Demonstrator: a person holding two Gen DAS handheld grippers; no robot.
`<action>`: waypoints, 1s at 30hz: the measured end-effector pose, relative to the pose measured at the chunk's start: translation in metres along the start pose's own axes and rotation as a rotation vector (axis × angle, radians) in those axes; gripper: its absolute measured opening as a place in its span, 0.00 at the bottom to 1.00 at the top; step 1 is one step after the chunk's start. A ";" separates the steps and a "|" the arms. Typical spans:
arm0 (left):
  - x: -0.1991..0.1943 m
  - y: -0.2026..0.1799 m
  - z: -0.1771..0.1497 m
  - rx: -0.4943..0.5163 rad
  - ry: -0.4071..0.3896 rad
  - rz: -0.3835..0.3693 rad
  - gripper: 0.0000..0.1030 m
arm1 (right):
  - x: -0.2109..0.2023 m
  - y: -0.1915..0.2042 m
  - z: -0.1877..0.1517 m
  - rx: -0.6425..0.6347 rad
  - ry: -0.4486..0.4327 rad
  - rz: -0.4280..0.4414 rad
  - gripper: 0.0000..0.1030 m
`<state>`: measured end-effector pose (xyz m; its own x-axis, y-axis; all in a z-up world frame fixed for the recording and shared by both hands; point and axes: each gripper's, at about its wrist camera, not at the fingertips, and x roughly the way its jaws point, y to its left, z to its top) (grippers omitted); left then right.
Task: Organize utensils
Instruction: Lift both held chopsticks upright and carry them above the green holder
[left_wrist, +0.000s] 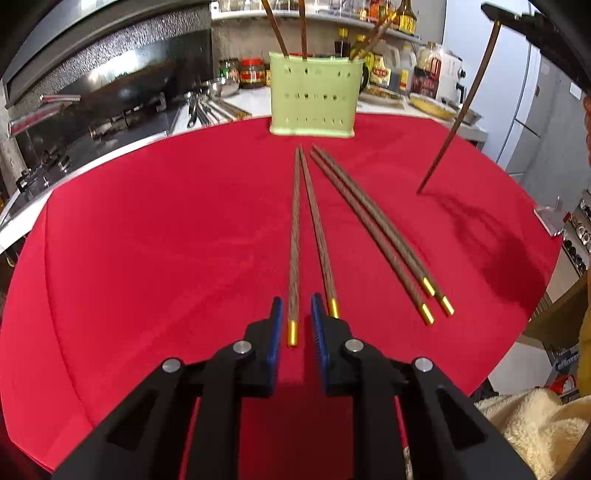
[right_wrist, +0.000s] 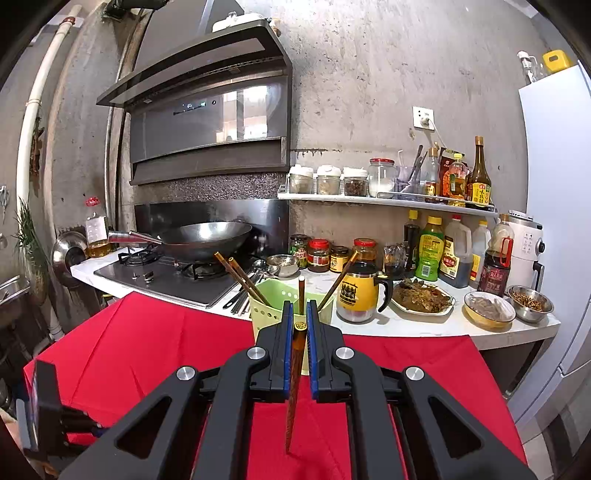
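L gripper (left_wrist: 295, 314) low over red cloth (left_wrist: 147, 258), jaws spread either side of gold-capped chopstick (left_wrist: 294, 240) at 12; second pair (left_wrist: 373, 225) at 1. R gripper (right_wrist: 300, 314) pinching chopstick (right_wrist: 295, 380), tip hanging down. Green holder (right_wrist: 273, 306) at 12, w/ chopsticks inside.

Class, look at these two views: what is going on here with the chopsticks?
A person is sorting chopsticks into the green holder, which already has several in it. The right hand-held gripper is shut on one chopstick, held above the red cloth with its tip pointing down. The left hand-held gripper is open around the gold end of the leftmost of four chopsticks lying on the cloth.
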<state>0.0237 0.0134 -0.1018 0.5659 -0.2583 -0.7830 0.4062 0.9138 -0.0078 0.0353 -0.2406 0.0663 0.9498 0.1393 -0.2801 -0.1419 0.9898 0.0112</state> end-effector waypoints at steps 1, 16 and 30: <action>0.002 0.000 -0.001 -0.004 0.008 0.003 0.15 | -0.001 0.001 0.000 -0.002 0.001 0.001 0.08; -0.041 0.003 0.019 0.005 -0.138 0.069 0.07 | -0.007 0.003 -0.002 0.010 -0.001 0.009 0.08; -0.140 0.003 0.102 0.010 -0.512 0.062 0.07 | -0.004 0.002 0.000 0.009 0.002 0.008 0.08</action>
<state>0.0192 0.0201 0.0711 0.8665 -0.3268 -0.3772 0.3667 0.9296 0.0370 0.0309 -0.2392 0.0673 0.9481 0.1474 -0.2816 -0.1472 0.9889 0.0222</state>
